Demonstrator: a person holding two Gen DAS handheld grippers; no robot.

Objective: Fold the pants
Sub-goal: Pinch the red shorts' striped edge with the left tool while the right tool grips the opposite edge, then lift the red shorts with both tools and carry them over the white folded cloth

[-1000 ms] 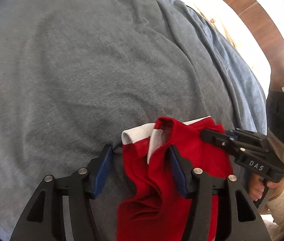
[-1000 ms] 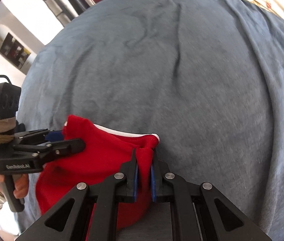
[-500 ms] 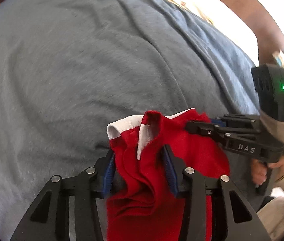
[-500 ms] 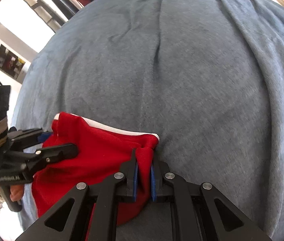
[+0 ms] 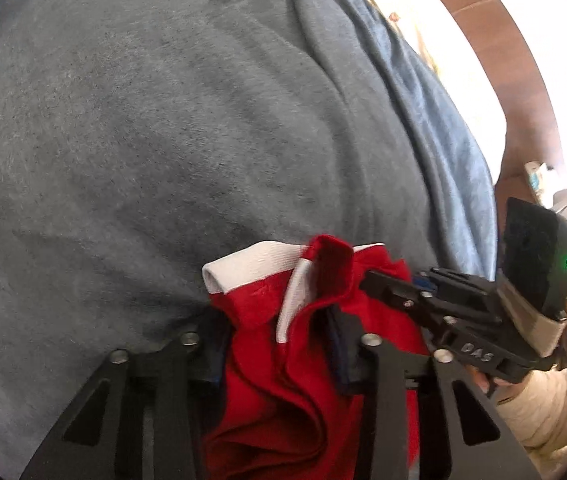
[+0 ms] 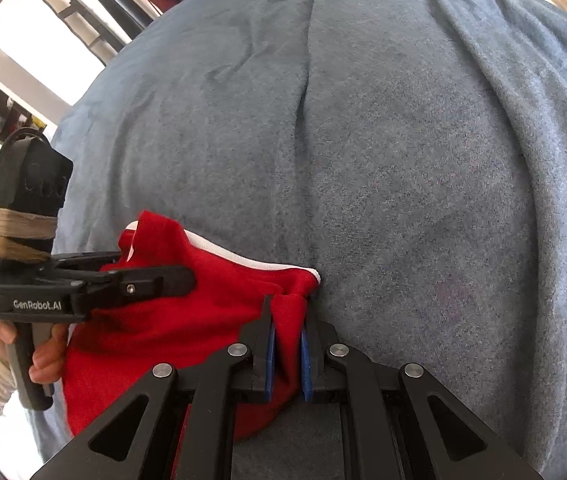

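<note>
Right claw [image 6: 287,330] is pinching a fold of the red pants [image 6: 187,320] between its blue pads [image 6: 269,354], jaws narrow with cloth between. Left claw [image 5: 279,332] is gripping a thicker bunch of the same pants near the white waistband [image 5: 247,266], jaws held partly apart by the fabric. Each claw is showing in the other's view: left claw [image 6: 163,280] lying over the red cloth, right claw [image 5: 383,286] at the pants' right edge. Pants are lying bunched on a gray-blue blanket [image 6: 403,140] that is wrinkled and covering the bed.
</note>
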